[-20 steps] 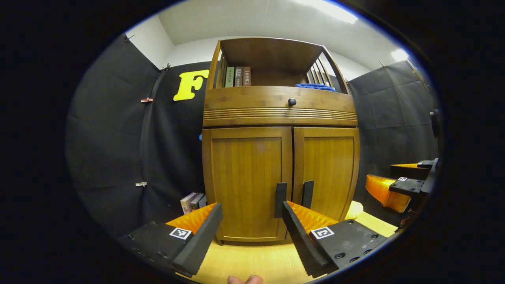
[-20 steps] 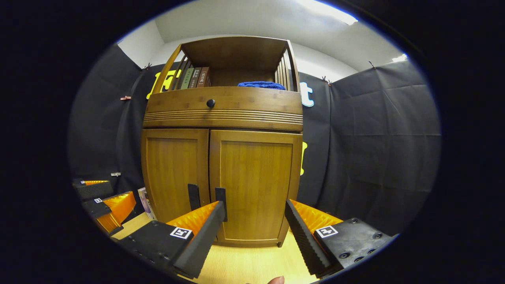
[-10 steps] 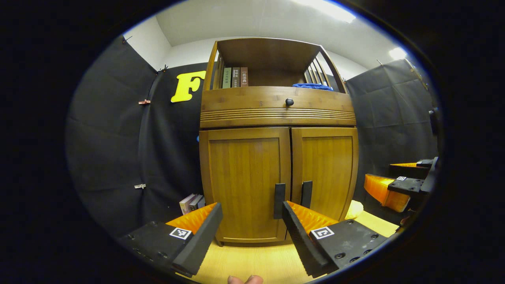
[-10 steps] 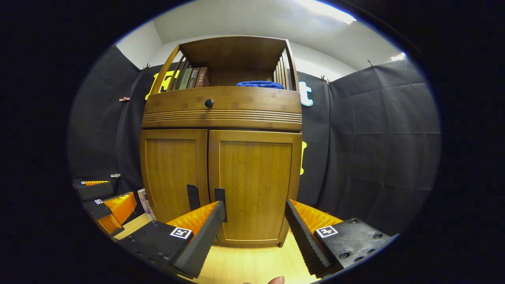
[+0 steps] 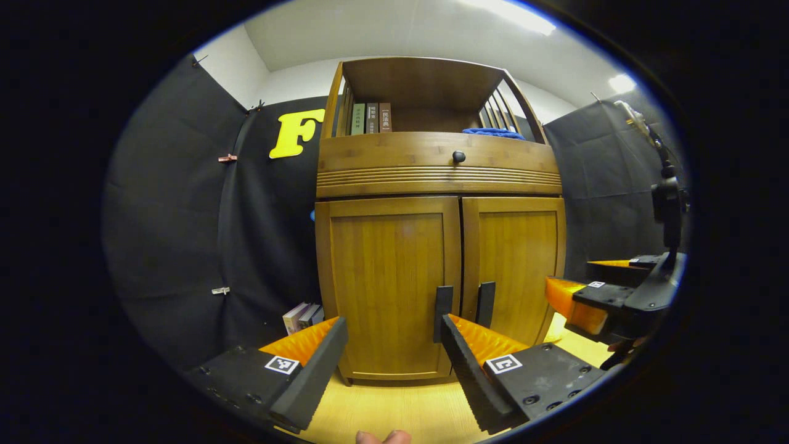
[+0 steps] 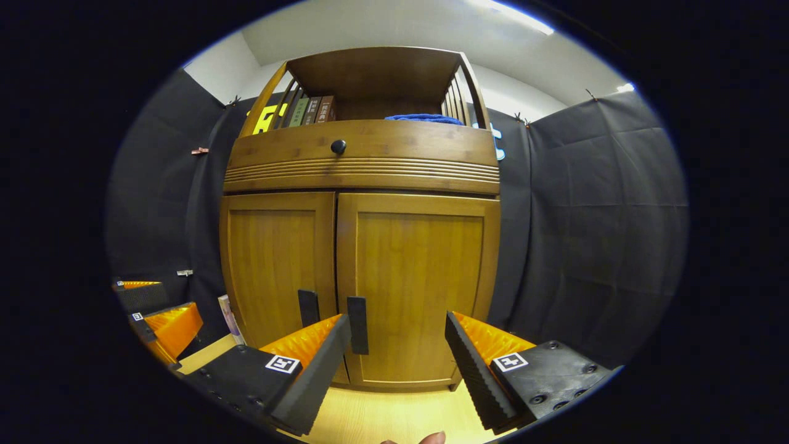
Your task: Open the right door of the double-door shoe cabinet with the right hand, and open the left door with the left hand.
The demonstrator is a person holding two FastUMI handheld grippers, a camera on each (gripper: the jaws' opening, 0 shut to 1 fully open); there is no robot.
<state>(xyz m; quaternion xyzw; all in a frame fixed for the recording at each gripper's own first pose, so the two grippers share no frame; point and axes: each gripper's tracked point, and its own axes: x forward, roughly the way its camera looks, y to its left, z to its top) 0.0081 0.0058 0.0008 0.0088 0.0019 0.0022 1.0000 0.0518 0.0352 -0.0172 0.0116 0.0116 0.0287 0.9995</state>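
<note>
A wooden shoe cabinet with two shut doors stands ahead. In the left gripper view the left door (image 5: 388,283) carries a dark vertical handle (image 5: 442,305), and the right door (image 5: 515,265) has its own handle (image 5: 485,304). My left gripper (image 5: 394,351) is open, a short way in front of the left door. In the right gripper view the right door (image 6: 416,283) and its handle (image 6: 357,316) sit just beyond my open right gripper (image 6: 397,348), whose left finger (image 6: 311,376) lies near that handle. The right gripper (image 5: 607,302) also appears at the right of the left gripper view.
Above the doors is a drawer with a round dark knob (image 5: 458,156). The open top shelf holds books (image 5: 370,118) and a blue cloth (image 5: 493,132). More books (image 5: 302,316) stand on the pale wood floor (image 5: 394,410) left of the cabinet. Black cloth walls surround the booth.
The right gripper has moved forward, closer to the cabinet; the doors look larger in its view. The left gripper has barely shifted. Both doors stay shut.
</note>
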